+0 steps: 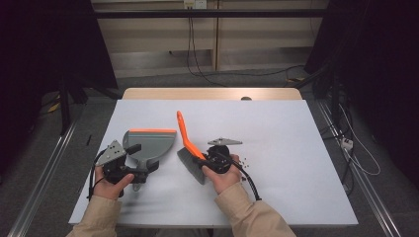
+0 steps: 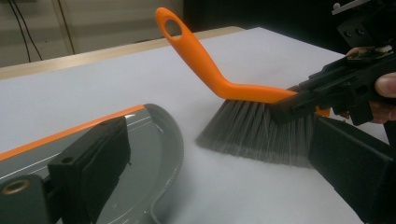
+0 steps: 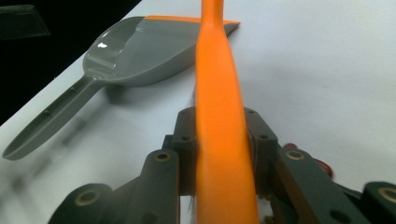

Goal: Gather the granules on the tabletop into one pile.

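Note:
A grey dustpan (image 1: 150,142) with an orange lip lies flat on the white table (image 1: 276,133), left of centre. My left gripper (image 1: 142,158) is open at the pan's rear, where it narrows to the handle. Its jaws stand wide apart in the left gripper view, one over the dustpan (image 2: 154,140), and neither presses on it. A brush has an orange handle (image 1: 184,132) and grey bristles (image 1: 190,165) resting on the table just right of the pan. My right gripper (image 1: 200,160) is shut on the brush's orange back (image 3: 219,93), with the dustpan (image 3: 140,46) ahead to the left.
A few small specks (image 1: 244,162) lie on the table just right of my right hand. The table's wooden far edge (image 1: 212,94) shows beyond the white top. Cables (image 1: 356,148) run over the floor at the right, and a metal rail (image 1: 44,173) lies along the left.

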The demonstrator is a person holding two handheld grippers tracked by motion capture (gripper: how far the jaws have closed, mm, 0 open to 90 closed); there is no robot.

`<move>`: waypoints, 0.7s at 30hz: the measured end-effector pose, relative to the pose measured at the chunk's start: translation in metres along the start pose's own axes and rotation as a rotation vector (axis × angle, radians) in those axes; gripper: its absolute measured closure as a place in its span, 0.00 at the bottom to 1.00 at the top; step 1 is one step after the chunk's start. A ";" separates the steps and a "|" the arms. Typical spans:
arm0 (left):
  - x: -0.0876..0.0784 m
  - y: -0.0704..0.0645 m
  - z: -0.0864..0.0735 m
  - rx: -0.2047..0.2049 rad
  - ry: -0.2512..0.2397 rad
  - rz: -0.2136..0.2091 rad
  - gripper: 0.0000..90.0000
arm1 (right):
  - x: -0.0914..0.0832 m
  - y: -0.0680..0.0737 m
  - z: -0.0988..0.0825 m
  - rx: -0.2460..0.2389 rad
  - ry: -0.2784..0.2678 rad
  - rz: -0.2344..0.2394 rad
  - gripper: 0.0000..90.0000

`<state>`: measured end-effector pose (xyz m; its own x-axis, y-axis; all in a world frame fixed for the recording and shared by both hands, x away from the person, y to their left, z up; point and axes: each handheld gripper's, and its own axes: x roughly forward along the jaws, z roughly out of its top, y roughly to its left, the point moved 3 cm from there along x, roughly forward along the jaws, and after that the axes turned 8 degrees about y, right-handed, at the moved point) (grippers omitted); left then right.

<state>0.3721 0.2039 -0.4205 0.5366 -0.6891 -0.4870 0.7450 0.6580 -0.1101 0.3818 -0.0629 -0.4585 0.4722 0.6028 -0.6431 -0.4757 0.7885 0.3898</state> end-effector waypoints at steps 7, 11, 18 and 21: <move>0.001 -0.001 0.000 0.007 0.008 0.000 0.06 | -0.012 -0.015 -0.007 0.039 -0.015 -0.021 0.78; 0.001 -0.002 0.000 0.005 0.004 -0.001 0.06 | -0.019 -0.021 -0.010 0.050 -0.019 -0.037 0.78; 0.002 -0.002 0.000 0.010 0.009 -0.003 0.06 | -0.031 -0.032 -0.015 0.068 -0.028 -0.054 0.78; 0.003 -0.003 0.000 0.009 0.010 -0.002 0.06 | -0.035 -0.035 -0.016 0.069 -0.031 -0.062 0.78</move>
<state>0.3714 0.2006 -0.4217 0.5315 -0.6870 -0.4955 0.7493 0.6541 -0.1033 0.3702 -0.1134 -0.4607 0.5220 0.5556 -0.6472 -0.3929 0.8301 0.3956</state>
